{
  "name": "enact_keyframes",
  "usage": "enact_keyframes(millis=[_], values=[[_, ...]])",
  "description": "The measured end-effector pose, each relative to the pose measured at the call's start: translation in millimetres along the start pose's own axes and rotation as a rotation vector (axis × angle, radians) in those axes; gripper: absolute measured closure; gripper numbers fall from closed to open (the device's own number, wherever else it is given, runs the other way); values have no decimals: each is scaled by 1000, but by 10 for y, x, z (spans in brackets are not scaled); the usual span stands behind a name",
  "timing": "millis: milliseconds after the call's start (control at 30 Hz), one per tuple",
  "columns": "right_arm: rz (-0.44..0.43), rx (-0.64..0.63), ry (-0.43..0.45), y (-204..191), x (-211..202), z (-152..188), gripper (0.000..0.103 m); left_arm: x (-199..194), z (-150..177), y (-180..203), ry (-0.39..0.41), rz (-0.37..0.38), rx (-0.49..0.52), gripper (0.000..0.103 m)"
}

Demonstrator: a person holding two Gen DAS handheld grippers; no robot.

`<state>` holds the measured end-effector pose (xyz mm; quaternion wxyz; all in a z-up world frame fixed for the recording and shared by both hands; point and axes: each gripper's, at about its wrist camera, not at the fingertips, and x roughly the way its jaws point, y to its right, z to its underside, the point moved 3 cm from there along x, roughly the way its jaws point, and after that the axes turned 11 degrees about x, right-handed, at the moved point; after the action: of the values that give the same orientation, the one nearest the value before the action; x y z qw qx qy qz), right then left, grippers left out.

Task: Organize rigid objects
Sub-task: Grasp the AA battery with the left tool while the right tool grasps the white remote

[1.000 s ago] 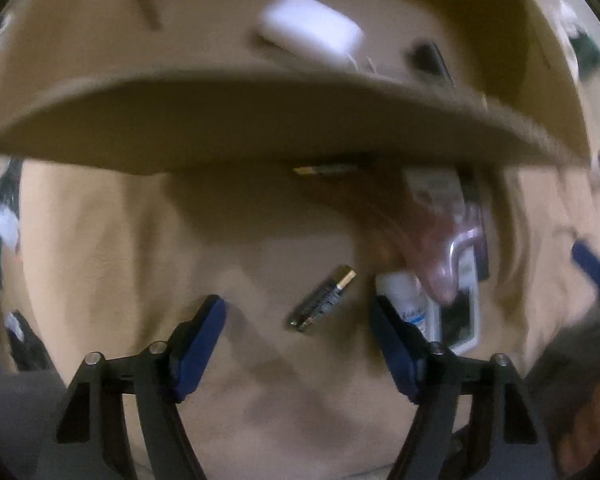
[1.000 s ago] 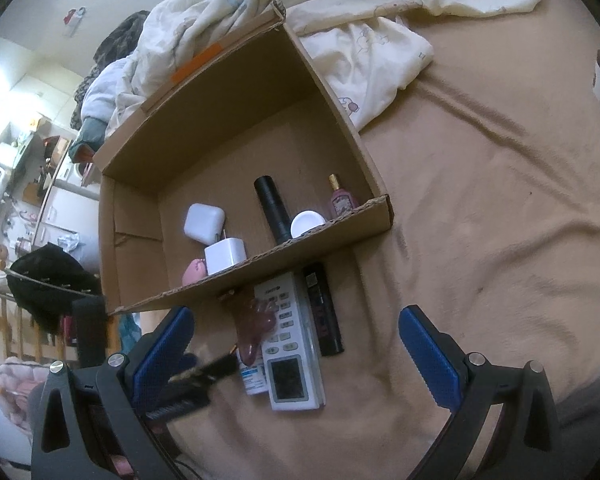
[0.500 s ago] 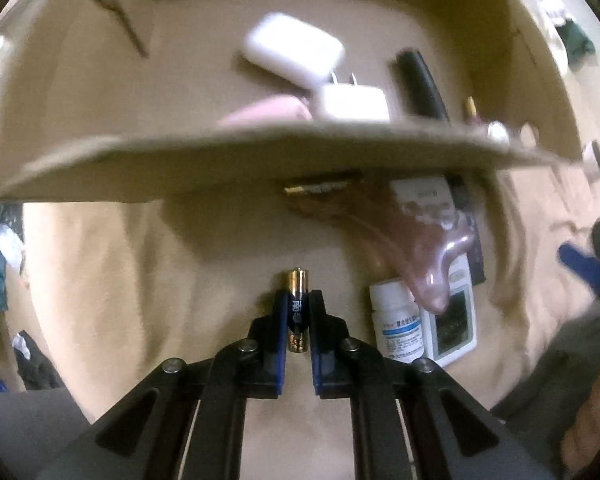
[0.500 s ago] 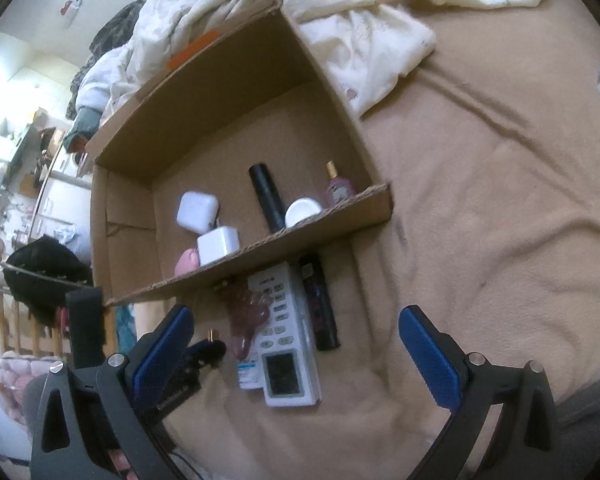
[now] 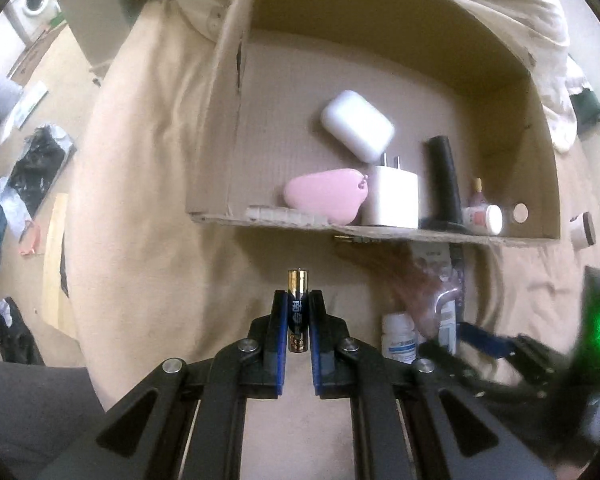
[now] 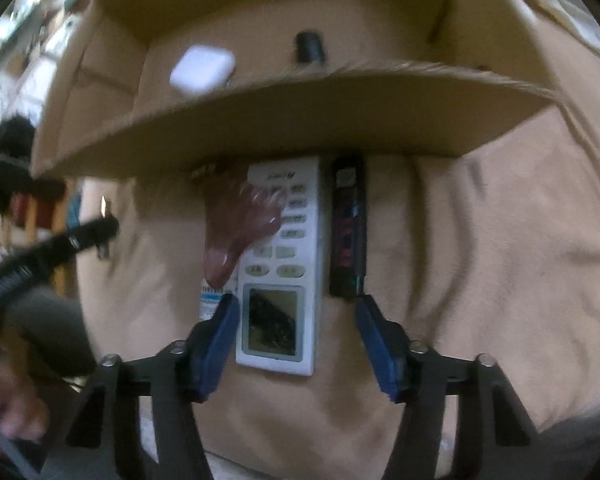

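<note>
Blue pads of the left gripper (image 5: 298, 300) are pressed against both sides of a battery (image 5: 298, 308), which stands lengthwise between them with its gold end poking out past the fingertips. Straight ahead of those tips, across a stretch of tan blanket (image 5: 148, 208), lies the open cardboard box (image 5: 384, 234). Inside it, beyond the near wall, sit a pink pouch (image 5: 324, 196), a white charger plug (image 5: 392, 196), a white rounded case (image 5: 358, 126), a black cylinder (image 5: 444, 176) and a small bottle (image 5: 478, 198), the last well to the right of the fingers.

The right gripper (image 6: 296, 320) is spread wide and holds nothing. The lower end of a white remote control (image 6: 278, 280) lies between its fingers, close against the left finger and apart from the right one. A translucent reddish clip (image 6: 236, 232) rests over the upper left of the remote, ahead of the left fingertip, and a small white pill bottle (image 6: 210, 298) peeks out just beside that same fingertip. A black rectangular device (image 6: 348, 228) lies along the remote's right edge, just ahead of the right fingertip. All of these lie outside the box, against its near wall (image 6: 292, 120).
</note>
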<state>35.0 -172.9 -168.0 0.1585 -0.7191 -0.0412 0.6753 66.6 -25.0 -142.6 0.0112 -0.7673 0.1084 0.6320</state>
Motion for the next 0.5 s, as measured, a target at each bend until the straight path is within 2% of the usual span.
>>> enact_keyframes(millis=[233, 333, 367, 400, 500], values=[[163, -73, 32, -191, 231, 35, 40, -101, -92, -55, 22, 27, 15, 94], [160, -58, 55, -189, 210, 48, 44, -104, -69, -73, 27, 19, 15, 94], [155, -49, 63, -164, 180, 55, 54, -103, -62, -91, 24, 17, 12, 94], [147, -42, 72, -145, 139, 77, 58, -92, -55, -96, 22, 17, 9, 94], [124, -35, 63, -94, 28, 171, 58, -90, -32, -108, 23, 19, 1, 94]])
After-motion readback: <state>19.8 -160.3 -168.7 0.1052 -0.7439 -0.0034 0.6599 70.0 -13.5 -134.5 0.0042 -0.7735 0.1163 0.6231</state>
